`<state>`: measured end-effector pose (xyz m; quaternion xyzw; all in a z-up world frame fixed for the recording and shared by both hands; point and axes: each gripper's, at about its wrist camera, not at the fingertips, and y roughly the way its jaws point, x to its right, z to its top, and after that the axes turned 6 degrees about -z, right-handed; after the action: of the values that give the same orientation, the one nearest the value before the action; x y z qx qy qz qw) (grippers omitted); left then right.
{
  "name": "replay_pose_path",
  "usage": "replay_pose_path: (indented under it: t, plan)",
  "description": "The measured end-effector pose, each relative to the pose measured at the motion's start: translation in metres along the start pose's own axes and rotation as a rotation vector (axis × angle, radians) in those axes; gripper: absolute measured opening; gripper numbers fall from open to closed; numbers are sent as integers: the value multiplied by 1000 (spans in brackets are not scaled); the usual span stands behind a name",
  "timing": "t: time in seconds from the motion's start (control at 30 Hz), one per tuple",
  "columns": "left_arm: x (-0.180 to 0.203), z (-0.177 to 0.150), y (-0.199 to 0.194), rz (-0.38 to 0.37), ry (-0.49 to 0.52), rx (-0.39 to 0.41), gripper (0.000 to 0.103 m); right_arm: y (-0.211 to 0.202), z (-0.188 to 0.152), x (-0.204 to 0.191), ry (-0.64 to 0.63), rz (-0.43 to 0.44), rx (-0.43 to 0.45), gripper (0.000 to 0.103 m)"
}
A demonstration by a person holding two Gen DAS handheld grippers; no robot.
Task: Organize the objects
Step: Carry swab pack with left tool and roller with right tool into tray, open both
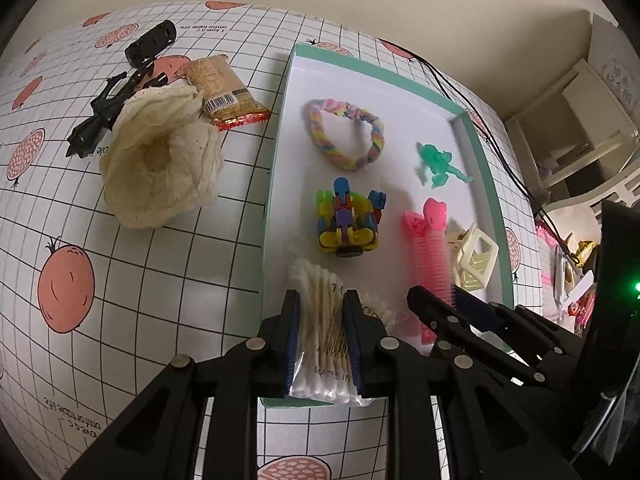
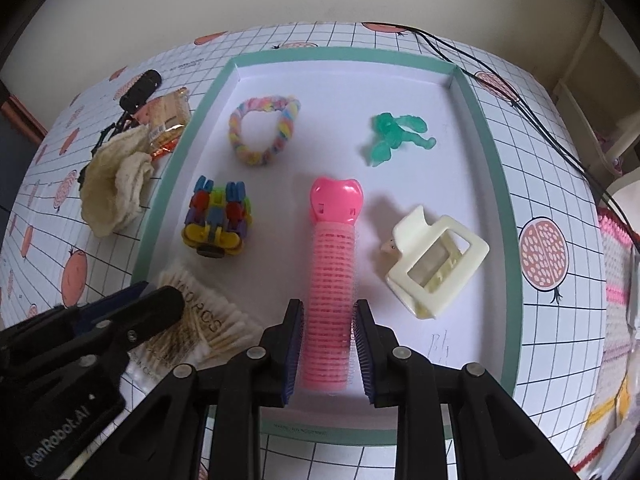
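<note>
Over the tray (image 2: pixel 476 92): 2 grippers, both loaded.
Left gripper (image 1: pixel 320 340) jaws clamp cotton swab pack (image 1: pixel 320 308); right gripper (image 2: pixel 328 344) jaws straddle pink hair roller (image 2: pixel 332 280), contact unclear.

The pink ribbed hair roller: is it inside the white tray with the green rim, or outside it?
Inside. The pink ribbed hair roller lies flat on the floor of the white tray with the green rim, between the right gripper fingers.

left gripper (image 1: pixel 320 336): jaws narrowed, clamping | right gripper (image 2: pixel 327 344): jaws narrowed, clamping | side by side
</note>
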<state>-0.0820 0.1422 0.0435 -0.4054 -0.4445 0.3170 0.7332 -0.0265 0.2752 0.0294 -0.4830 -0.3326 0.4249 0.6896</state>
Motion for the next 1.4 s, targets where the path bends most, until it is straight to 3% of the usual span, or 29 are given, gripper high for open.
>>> replay_pose_path:
  t: [0.27, 0.5, 0.77, 0.87, 0.93, 1.07, 1.13, 1.2, 1.23, 1.4]
  plan:
    - [-2, -3, -15, -16, -9, 19, 22, -5, 0, 1, 16, 8, 17, 28]
    - [0, 0, -25, -19, -11, 53, 23, -10, -1, -1, 8, 11, 37, 35]
    - [-6, 8, -38, -2, -27, 136, 25, -21, 1, 6, 42, 6, 100, 35]
    - [-10, 9, -41, 12, -37, 151, 33, -24, 2, 7, 48, 11, 121, 36]
    - [-12, 11, -42, 24, -44, 161, 36, -25, 3, 7, 52, 14, 131, 44]
    - [-20, 12, -44, 54, -69, 185, 52, -26, 3, 6, 57, 12, 149, 63]
    - [-23, 13, -45, 85, -71, 198, 53, -26, 3, 6, 59, 7, 152, 68]
    - [-27, 13, -46, 105, -74, 207, 66, -24, 3, 6, 50, 3, 152, 70]
    - [-30, 13, -46, 110, -84, 215, 67, -24, 2, 6, 47, -1, 153, 72]
    - [-45, 15, -52, 110, -139, 266, 88, -25, 2, 8, 58, 3, 164, 90]
